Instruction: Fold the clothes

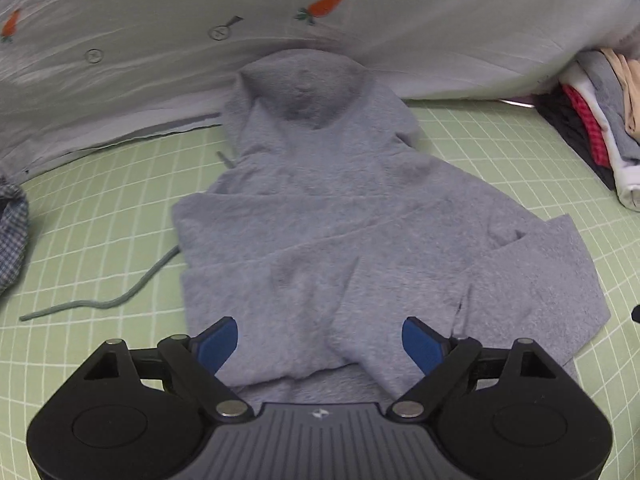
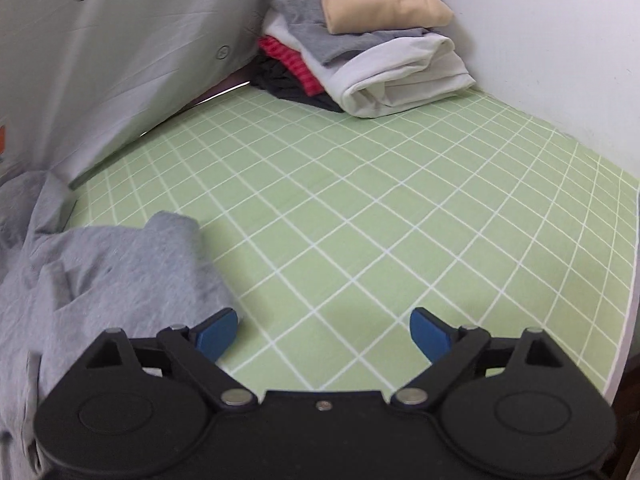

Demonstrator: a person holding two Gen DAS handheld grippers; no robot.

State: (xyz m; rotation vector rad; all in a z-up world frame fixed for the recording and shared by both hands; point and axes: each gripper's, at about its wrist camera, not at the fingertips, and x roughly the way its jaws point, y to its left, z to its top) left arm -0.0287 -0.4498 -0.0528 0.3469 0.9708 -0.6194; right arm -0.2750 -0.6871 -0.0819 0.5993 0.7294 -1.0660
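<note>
A grey hoodie [image 1: 340, 216] lies on the green grid mat [image 1: 100, 208], hood at the far end, sleeves folded across the body, a drawstring [image 1: 120, 300] trailing left. My left gripper [image 1: 320, 340] is open and empty just above the hoodie's near hem. In the right wrist view the hoodie [image 2: 112, 276] fills the left side. My right gripper [image 2: 324, 332] is open and empty over bare mat [image 2: 400, 220], its left finger beside the hoodie's edge.
A stack of folded clothes [image 2: 360, 40] sits at the mat's far right corner, also in the left wrist view [image 1: 600, 120]. A carrot-print sheet [image 1: 280, 20] rises behind the mat. A checked garment [image 1: 12, 232] lies at the left edge. A white wall [image 2: 560, 40] stands on the right.
</note>
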